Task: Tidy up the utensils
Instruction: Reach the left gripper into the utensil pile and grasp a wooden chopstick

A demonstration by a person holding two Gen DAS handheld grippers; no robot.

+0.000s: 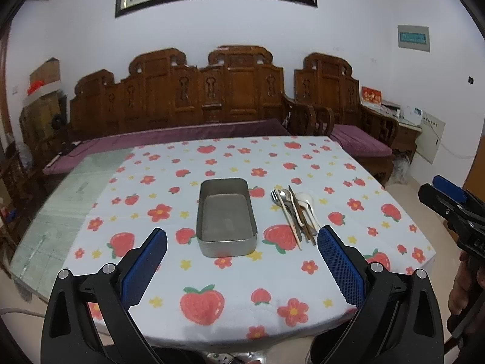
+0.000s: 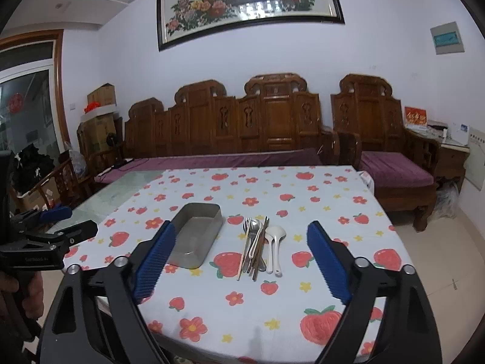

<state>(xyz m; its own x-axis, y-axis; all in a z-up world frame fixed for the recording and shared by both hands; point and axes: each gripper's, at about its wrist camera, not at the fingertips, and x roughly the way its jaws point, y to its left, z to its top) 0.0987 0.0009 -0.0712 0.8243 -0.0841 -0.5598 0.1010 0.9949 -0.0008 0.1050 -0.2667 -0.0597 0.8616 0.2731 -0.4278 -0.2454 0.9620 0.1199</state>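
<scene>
Both claws wide, holding nothing, hovering at the table's near edge. Left claw (image 1: pixel 242 261): tin (image 1: pixel 225 217) straight ahead, utensils (image 1: pixel 295 214) ahead-right beside it. Right claw (image 2: pixel 241 261): utensils (image 2: pixel 260 244) straight ahead, tin (image 2: pixel 197 233) ahead-left on the cloth (image 2: pixel 212 303).

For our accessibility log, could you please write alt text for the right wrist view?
An empty metal tin sits beside a pile of utensils on a strawberry-print tablecloth, framed by the open right gripper; a carved wooden sofa stands behind.
</scene>
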